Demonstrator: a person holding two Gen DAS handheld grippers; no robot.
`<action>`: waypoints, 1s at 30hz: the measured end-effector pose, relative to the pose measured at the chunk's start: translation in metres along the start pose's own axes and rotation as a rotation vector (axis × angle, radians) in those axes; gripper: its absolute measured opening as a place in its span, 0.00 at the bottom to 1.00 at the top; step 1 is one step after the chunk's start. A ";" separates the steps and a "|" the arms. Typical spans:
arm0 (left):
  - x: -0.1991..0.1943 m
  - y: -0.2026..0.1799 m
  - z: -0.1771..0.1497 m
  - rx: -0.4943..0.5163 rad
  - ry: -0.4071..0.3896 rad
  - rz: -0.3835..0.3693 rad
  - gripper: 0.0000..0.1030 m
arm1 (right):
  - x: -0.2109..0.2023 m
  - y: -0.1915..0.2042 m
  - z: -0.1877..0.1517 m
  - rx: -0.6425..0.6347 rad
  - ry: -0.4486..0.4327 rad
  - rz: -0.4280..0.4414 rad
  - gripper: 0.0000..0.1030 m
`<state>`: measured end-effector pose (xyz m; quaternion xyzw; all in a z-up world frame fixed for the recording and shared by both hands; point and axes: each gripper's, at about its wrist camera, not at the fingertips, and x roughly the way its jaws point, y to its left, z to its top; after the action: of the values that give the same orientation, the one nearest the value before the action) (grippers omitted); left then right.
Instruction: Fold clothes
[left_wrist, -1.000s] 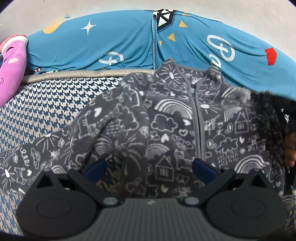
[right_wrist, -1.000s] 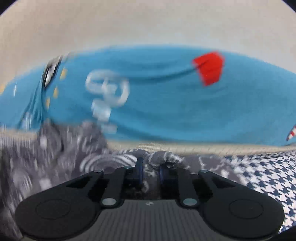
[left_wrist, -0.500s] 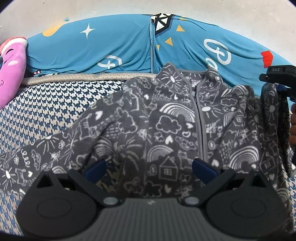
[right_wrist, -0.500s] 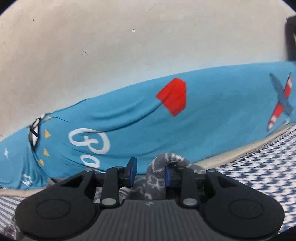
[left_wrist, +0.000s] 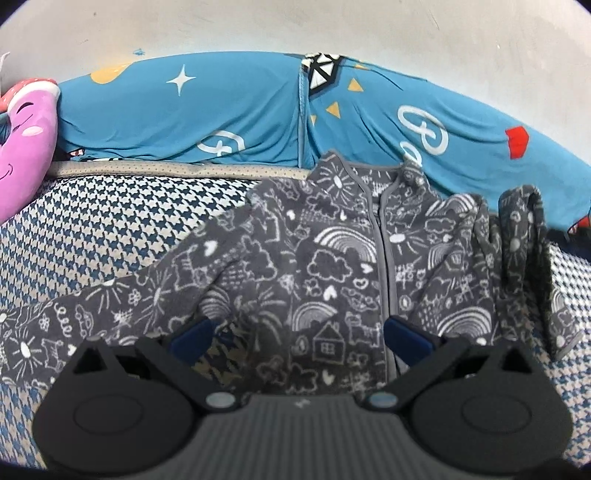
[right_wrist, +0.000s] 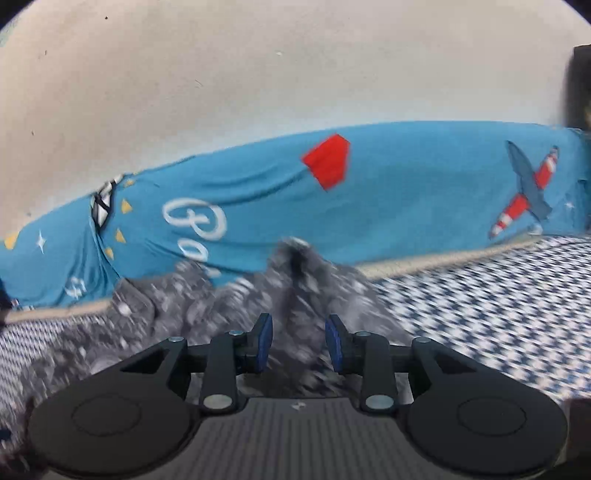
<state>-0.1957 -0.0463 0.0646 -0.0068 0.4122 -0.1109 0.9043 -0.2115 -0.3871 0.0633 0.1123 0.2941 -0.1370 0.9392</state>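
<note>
Fingers of the left gripper (left_wrist: 297, 336) stand wide apart over the hem of the grey doodle-printed fleece zip jacket (left_wrist: 332, 266), clamped on nothing; those of the right gripper (right_wrist: 297, 341) are parted, a raised sleeve fold (right_wrist: 295, 273) between them, contact unclear through blur. The jacket lies front-up on the blue-and-white houndstooth bedcover (left_wrist: 110, 221), one sleeve outstretched, the other bunched upright. It looks soft, light and limp, likely grippy; cuffs, hem and shoulder seams offer the best hold.
</note>
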 end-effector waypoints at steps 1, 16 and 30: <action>-0.002 0.002 0.001 -0.009 -0.001 -0.004 1.00 | -0.004 -0.007 -0.003 0.002 0.007 -0.010 0.31; -0.005 0.005 0.000 -0.047 -0.004 -0.025 1.00 | 0.000 -0.067 -0.039 0.079 0.162 -0.141 0.50; -0.001 0.001 -0.002 -0.039 0.006 -0.027 1.00 | 0.009 -0.075 -0.049 0.202 0.211 -0.202 0.58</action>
<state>-0.1971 -0.0449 0.0638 -0.0295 0.4168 -0.1152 0.9012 -0.2535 -0.4446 0.0092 0.1895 0.3856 -0.2470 0.8685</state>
